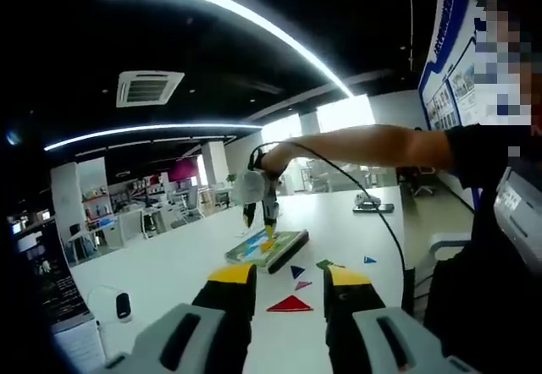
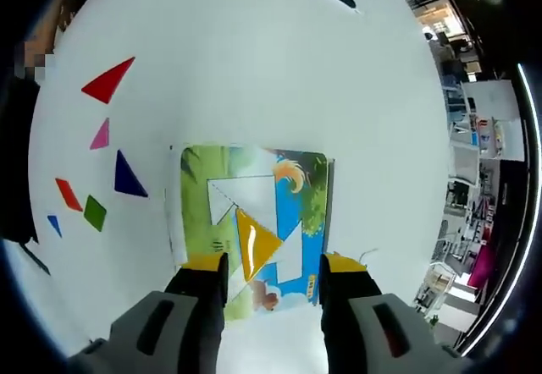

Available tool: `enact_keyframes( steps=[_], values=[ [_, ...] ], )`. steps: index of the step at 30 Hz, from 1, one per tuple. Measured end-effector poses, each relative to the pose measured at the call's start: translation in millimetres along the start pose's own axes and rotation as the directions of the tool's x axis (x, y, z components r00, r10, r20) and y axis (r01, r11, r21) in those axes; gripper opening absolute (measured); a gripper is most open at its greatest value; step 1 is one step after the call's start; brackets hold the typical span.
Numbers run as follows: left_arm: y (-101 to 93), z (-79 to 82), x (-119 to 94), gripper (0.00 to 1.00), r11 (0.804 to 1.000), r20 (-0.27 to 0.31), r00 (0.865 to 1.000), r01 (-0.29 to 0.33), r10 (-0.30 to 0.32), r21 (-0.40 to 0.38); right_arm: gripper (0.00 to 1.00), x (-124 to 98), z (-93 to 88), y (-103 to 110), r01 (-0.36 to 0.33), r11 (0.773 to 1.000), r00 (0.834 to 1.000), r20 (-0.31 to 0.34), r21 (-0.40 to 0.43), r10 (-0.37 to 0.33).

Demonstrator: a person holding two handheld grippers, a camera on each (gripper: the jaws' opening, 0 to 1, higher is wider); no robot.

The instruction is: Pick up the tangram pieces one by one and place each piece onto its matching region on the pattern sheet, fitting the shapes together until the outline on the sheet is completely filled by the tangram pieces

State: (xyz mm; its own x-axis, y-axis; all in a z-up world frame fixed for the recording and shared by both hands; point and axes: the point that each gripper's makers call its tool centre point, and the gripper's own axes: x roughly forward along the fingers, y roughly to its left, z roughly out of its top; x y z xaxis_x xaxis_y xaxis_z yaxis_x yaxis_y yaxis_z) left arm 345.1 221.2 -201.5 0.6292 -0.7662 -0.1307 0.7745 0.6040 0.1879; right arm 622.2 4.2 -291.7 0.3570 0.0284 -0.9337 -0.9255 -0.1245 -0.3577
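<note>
Tangram's yellow triangle (image 2: 257, 243) lies on the pattern sheet (image 2: 305, 179), right gripper (image 2: 273, 272) spread above it to seat it; left gripper (image 1: 290, 279) waits unclenched, empty.

We look along our left gripper (image 1: 289, 294), its yellow-tipped fingers (image 1: 230, 275) apart above a white bench (image 1: 169, 264). A red triangle (image 1: 290, 305) lies between them on the bench. Beyond it lie a small pink piece (image 1: 302, 285), a dark blue triangle (image 1: 296, 271), a green piece (image 1: 324, 264) and a small blue triangle (image 1: 369, 260). Farther off, our right gripper (image 1: 260, 215) hangs over the pattern sheet (image 1: 267, 247), a yellow piece (image 1: 267, 244) just beneath it.
</note>
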Motion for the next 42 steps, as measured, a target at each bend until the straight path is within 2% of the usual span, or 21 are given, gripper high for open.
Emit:
enact_keyframes(
  steps=[11, 16, 20, 25, 31, 36, 42],
  values=[
    [6.4, -1.4, -5, 0.36, 1.000, 0.004, 1.000, -0.019, 0.019, -0.009, 0.46, -52, 24.4, 6, 0.030, 0.999, 0.997, 0.068, 0.031, -0.032],
    [6.7, -0.4, -11, 0.35, 0.999, 0.029, 1.000, -0.005, 0.006, -0.039, 0.46, -63, 22.8, 19, 0.015, 0.991, 0.999, 0.036, 0.133, -0.020],
    [10.7, -2.0, -17, 0.34, 0.999, 0.043, 0.999, -0.017, 0.019, -0.050, 0.46, -69, 33.9, 39, -0.024, 0.983, 0.997, 0.072, 0.183, 0.011],
    [14.8, -3.8, -21, 0.33, 0.998, 0.036, 0.998, -0.045, 0.047, -0.050, 0.47, -70, 50.0, 66, -0.078, 0.971, 0.991, 0.124, 0.226, 0.051],
    [9.3, -1.9, -18, 0.33, 0.999, 0.033, 0.999, -0.039, 0.040, -0.034, 0.49, -69, 74.8, 77, -0.103, 0.955, 0.981, 0.186, 0.278, 0.052],
    [8.4, -1.3, -17, 0.33, 0.999, 0.031, 0.999, -0.037, 0.038, -0.028, 0.50, -63, 91.2, 86, -0.118, 0.958, 0.975, 0.212, 0.260, 0.063],
    [10.6, -1.0, -19, 0.33, 0.999, 0.031, 0.999, -0.041, 0.042, -0.027, 0.51, -50, 109.6, 109, -0.150, 0.960, 0.971, 0.216, 0.236, 0.098]
  ],
)
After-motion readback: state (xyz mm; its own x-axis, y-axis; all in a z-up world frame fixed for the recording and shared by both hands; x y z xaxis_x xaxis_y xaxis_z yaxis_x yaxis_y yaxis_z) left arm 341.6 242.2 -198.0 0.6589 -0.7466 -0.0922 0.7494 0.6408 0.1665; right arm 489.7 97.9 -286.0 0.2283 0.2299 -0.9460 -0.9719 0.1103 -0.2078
